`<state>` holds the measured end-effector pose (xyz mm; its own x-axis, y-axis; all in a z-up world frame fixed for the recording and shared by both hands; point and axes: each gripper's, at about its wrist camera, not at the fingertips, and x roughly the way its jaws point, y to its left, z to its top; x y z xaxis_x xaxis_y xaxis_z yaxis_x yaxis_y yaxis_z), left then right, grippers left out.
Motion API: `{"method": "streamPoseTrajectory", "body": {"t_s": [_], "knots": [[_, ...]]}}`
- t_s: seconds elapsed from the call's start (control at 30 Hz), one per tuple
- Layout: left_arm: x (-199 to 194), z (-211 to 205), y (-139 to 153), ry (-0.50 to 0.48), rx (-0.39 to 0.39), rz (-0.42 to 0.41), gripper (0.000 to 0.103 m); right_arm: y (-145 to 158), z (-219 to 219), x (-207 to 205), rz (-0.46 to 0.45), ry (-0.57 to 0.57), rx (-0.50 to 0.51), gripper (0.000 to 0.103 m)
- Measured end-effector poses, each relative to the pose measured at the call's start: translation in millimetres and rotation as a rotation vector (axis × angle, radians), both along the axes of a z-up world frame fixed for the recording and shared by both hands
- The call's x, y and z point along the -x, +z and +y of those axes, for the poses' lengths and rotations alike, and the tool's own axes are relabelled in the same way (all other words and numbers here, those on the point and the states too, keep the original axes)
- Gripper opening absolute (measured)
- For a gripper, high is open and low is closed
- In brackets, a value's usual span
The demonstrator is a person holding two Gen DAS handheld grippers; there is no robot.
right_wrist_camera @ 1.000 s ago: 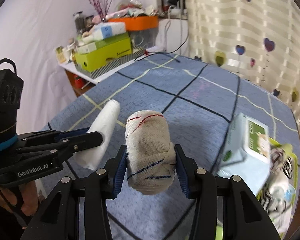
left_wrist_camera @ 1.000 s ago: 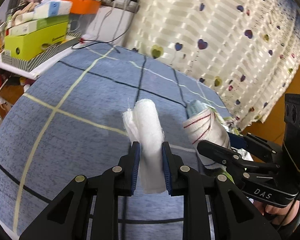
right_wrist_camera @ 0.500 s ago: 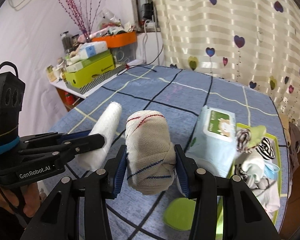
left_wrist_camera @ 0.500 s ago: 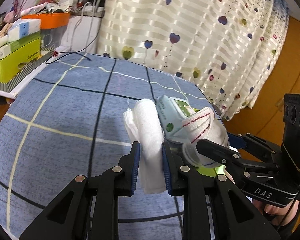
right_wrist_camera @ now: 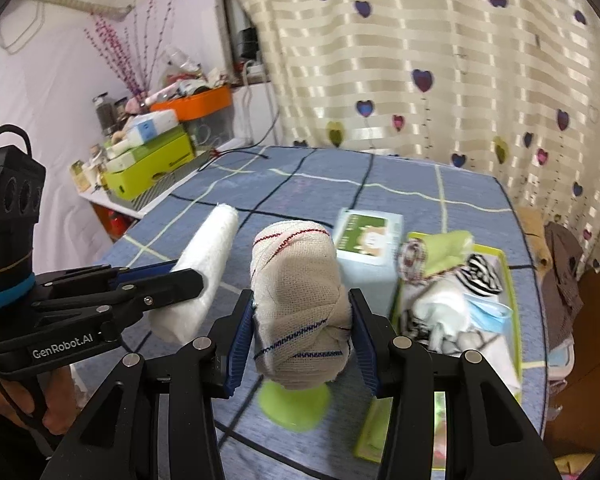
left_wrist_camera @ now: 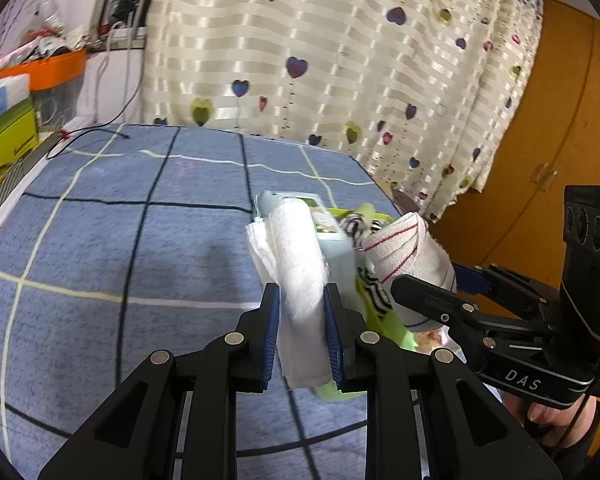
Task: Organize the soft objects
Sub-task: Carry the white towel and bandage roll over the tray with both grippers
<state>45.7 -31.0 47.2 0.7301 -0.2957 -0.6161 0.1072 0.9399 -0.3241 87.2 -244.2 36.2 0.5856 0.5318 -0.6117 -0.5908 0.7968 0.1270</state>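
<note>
My left gripper (left_wrist_camera: 300,330) is shut on a rolled white towel (left_wrist_camera: 298,264), held upright above the blue checked cloth. The same white towel (right_wrist_camera: 204,268) shows at the left of the right wrist view, clamped in the left gripper (right_wrist_camera: 176,276). My right gripper (right_wrist_camera: 302,336) is shut on a beige cloth bundle with red and blue threads (right_wrist_camera: 298,292); in the left wrist view that bundle (left_wrist_camera: 404,248) sits in the right gripper (left_wrist_camera: 424,280) beside the towel. A lime green tray (right_wrist_camera: 514,300) to the right holds several soft items, among them a striped sock (right_wrist_camera: 480,274) and a blue mask (right_wrist_camera: 488,312).
A light blue wet-wipe pack (right_wrist_camera: 368,256) lies left of the tray. A green round lid (right_wrist_camera: 294,404) rests on the blue checked tablecloth (left_wrist_camera: 100,248) under my right gripper. Green and white boxes (right_wrist_camera: 148,160) crowd a side shelf. A heart-patterned curtain (right_wrist_camera: 440,60) hangs behind.
Both grippers swung to the right with their bundles still held. The wipe pack and the green tray have come into view ahead of them.
</note>
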Motion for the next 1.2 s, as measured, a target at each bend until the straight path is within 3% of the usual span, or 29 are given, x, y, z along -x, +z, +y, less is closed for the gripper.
{"method": "streamPoseTrajectory", "body": {"t_s": [0.57,1.2], "knots": [[-20.3,-65.6,8.8,-0.133,-0.015,-0.009,0.023,-2.3,-110.4,-16.9,0.001,-0.231,-0.036,0.045],[-44.9,-143.6,-40.7,-0.284,0.002,0.143,0.023,-56.7,-148.6,-26.5,0.131,-0.285,-0.049,0.045]]}}
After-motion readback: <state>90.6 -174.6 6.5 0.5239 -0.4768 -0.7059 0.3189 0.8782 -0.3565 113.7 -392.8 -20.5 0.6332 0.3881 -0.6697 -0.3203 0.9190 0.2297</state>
